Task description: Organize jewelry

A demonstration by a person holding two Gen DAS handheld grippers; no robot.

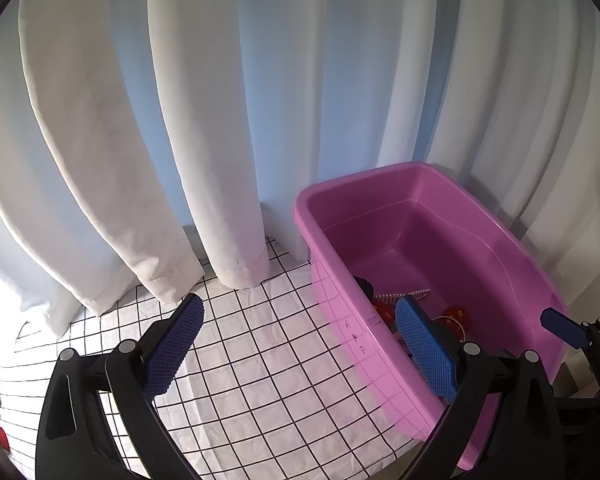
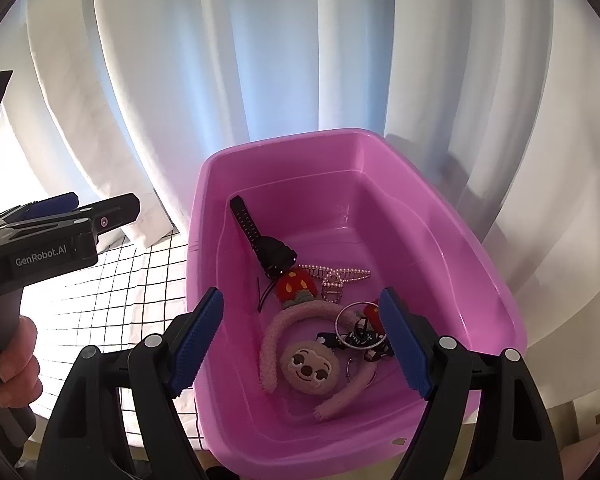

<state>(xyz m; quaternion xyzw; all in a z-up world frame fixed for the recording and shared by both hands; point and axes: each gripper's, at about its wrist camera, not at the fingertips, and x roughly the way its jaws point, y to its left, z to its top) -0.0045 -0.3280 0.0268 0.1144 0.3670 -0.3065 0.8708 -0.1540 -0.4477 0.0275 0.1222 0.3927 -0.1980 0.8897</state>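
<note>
A pink plastic tub holds the jewelry: a black watch, a pearl hair clip, a red mushroom charm, a fuzzy pink headband with a sloth face, and a silver ring on a black ribbon. My right gripper hovers open over the tub's near end, with nothing between its blue pads. To the tub's left my left gripper is open and empty above the grid cloth. Its right finger overlaps the tub wall. A hand holds its handle.
A white cloth with a black grid covers the table left of the tub. White curtains hang close behind the table and tub. The table's front edge runs just below the tub, with a beige floor beyond.
</note>
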